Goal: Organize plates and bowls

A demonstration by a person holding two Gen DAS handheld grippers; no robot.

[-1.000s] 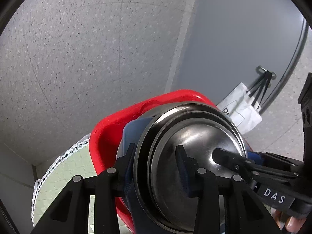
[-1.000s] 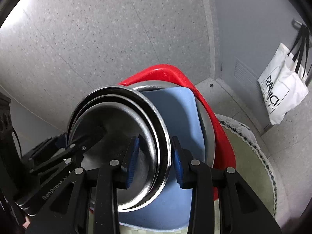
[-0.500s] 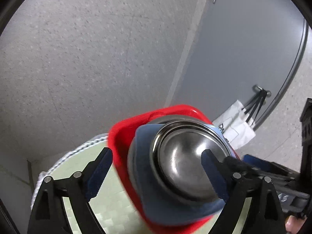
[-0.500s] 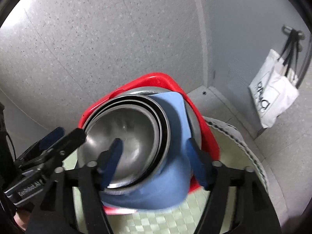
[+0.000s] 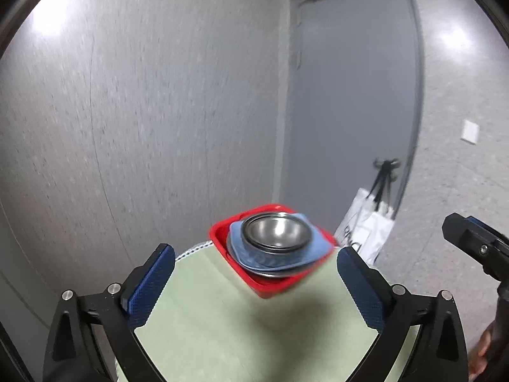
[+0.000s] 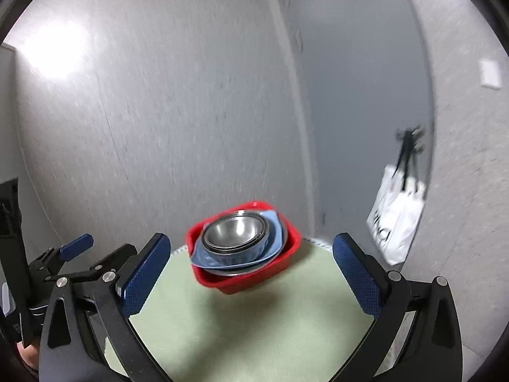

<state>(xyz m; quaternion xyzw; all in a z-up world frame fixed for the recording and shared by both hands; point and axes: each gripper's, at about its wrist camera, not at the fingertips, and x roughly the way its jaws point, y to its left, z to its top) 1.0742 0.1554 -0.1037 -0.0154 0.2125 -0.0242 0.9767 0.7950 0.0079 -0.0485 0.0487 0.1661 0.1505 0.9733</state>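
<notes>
On the round pale-green-covered desk (image 5: 241, 324) sits the square red plastic tub (image 5: 270, 286) at the desk's far edge. In the tub lies a blue plate (image 5: 315, 248), with nested steel bowls (image 5: 275, 230) on it. A white tote bag (image 5: 366, 229) hangs right of the tub, behind the desk.

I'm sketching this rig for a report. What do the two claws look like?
Both match: the left claw and right claw have glossy black angular plastic frames with silver screw heads. Each finger ends in a dark blue pad with a fine dimpled grid texture. No cables or readable markings are visible.
</notes>
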